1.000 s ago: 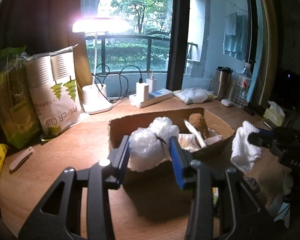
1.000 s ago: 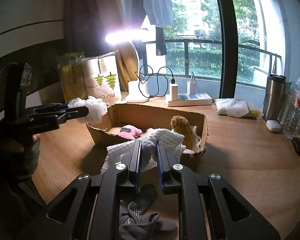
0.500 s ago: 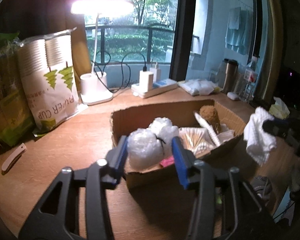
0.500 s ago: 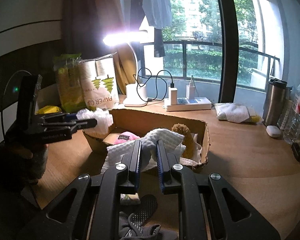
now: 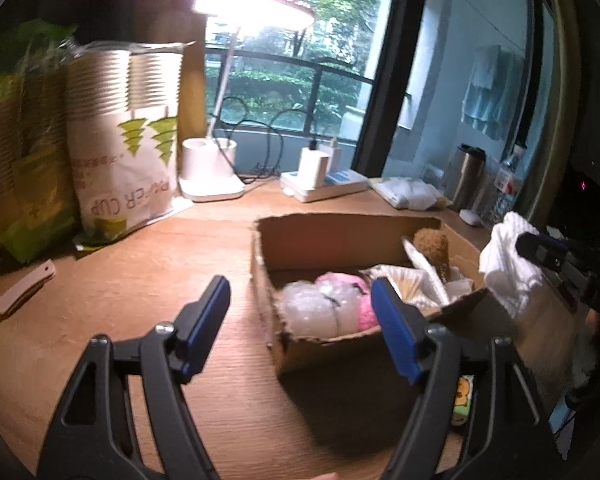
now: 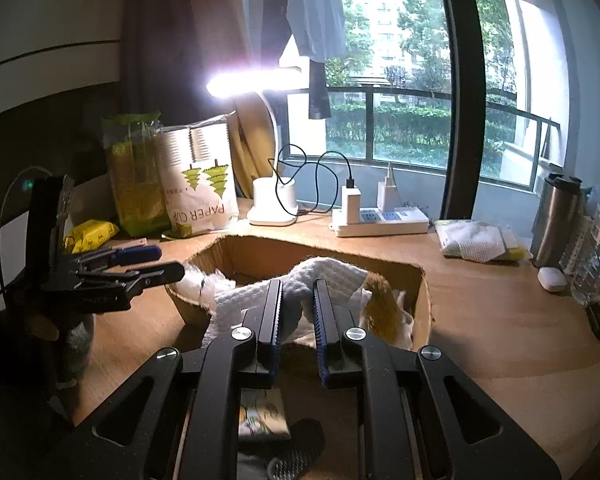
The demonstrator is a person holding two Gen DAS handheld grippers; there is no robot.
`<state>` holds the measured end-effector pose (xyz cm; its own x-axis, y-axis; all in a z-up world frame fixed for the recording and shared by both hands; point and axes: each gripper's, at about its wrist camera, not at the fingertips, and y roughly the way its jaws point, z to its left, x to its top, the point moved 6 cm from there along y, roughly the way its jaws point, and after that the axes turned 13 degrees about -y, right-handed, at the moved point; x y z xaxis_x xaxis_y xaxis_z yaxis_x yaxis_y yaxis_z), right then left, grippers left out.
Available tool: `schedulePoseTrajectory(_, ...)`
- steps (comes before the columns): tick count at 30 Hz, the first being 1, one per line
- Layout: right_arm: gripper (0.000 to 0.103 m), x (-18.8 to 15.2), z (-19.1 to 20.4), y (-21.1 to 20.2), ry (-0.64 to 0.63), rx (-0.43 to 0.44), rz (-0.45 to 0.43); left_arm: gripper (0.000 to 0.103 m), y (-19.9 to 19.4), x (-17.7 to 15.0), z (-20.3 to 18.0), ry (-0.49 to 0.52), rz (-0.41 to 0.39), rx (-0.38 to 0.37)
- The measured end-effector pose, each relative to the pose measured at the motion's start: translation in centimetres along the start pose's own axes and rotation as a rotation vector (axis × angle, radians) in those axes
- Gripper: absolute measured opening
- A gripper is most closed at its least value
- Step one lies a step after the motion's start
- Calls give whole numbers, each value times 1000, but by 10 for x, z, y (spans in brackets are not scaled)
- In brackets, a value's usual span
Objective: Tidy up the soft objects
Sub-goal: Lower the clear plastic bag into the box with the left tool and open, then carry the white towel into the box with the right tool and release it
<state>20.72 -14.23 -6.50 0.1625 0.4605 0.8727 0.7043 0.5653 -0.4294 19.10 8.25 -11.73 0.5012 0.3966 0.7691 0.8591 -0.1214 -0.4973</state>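
A brown cardboard box (image 5: 340,236) (image 6: 418,300) sits on the wooden desk. A clear bubble-wrap bundle (image 5: 320,312) (image 6: 194,280) lies in the box's near-left corner beside a pink soft item (image 5: 364,304). A brown plush (image 5: 432,248) (image 6: 380,304) and white items fill the rest. My left gripper (image 5: 300,304) (image 6: 160,262) is open and empty, just left of the box. My right gripper (image 6: 296,300) (image 5: 540,248) is shut on a white cloth (image 6: 260,296) (image 5: 508,264), held over the box's right edge.
A paper-cup bag (image 5: 128,140), a green bag (image 5: 16,160), a lamp base (image 5: 210,172) and a power strip (image 5: 324,188) stand along the back. A folded cloth (image 6: 476,240), a steel flask (image 6: 556,216) and a grey glove (image 6: 296,452) lie around.
My left gripper opened and let the bubble-wrap bundle drop into the box, then drew back to the left. My right gripper carried the white cloth forward over the box.
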Motion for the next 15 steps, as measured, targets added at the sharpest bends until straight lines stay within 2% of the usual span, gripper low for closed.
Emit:
schedulePoseTrajectory(7, 16, 19, 10, 24, -12, 3, -1, 74, 3, 4, 20, -59, -9, 13)
schedulePoseTrajectory(15, 16, 37, 17, 57, 31, 3, 8, 74, 8, 3, 32, -119, 4, 10)
